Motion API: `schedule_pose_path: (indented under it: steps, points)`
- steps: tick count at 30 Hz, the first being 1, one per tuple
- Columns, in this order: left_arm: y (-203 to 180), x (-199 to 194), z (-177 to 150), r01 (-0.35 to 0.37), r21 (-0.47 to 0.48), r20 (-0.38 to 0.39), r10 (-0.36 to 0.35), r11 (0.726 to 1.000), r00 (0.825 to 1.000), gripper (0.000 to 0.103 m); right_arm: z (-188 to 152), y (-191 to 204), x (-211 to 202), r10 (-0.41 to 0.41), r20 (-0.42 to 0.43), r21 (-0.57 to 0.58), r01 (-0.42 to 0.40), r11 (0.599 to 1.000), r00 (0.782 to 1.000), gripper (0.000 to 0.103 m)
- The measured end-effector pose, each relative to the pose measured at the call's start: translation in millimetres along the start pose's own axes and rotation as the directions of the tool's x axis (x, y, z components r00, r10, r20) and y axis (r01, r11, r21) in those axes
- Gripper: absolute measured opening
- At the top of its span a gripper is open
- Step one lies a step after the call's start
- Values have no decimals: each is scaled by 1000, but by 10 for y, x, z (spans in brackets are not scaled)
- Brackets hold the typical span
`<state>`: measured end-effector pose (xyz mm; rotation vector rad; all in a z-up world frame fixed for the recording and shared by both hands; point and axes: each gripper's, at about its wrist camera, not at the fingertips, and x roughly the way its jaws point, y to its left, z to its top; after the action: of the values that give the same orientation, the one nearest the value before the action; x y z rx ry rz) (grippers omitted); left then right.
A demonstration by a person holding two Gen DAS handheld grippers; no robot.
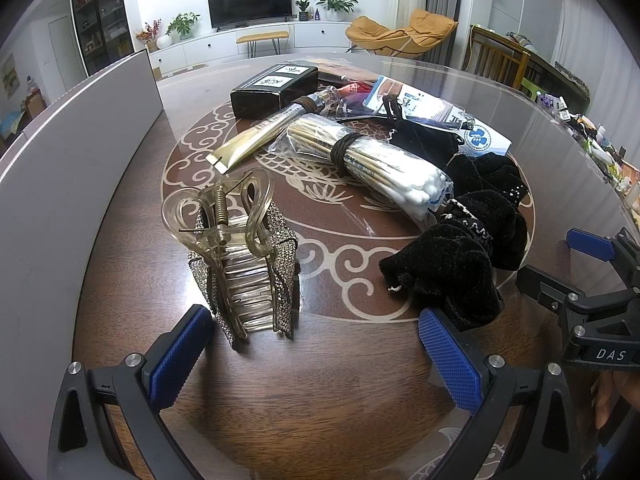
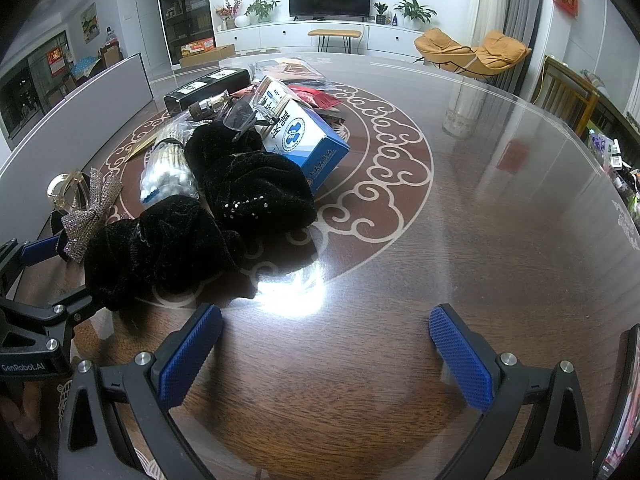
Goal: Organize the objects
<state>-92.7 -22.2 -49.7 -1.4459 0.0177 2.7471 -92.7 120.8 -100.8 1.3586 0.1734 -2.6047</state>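
Note:
A pile of small items lies on the round wooden table [image 1: 320, 392]. Nearest my left gripper [image 1: 316, 356] stands a clear hair claw clip with a glittery bow [image 1: 240, 264], just beyond the open blue pads. A bundle of cotton swabs [image 1: 372, 164], black velvet scrunchies [image 1: 464, 256], a blue-white box [image 1: 440, 116], a black box [image 1: 272, 88] and a tube [image 1: 256, 140] lie further back. My right gripper [image 2: 326, 356] hangs open over bare table, right of the scrunchies [image 2: 172, 248] and blue-white box [image 2: 308, 140]. Neither gripper holds anything.
A grey panel [image 1: 60, 184] stands along the table's left edge. Chairs [image 2: 568, 96] and a cluttered shelf [image 1: 600, 140] are at the right. The table's right half [image 2: 500, 200] shows only glossy wood with a light glare. Beyond are a TV cabinet and an orange lounge chair.

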Motion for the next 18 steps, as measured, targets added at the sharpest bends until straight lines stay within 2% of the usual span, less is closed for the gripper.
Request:
schedule_pose_path:
  steps: [18]
  points:
    - [2,7,4,0,-1,0,0,1000,1000,103,-2,3,5,0,1,0,0,1000,1000,103]
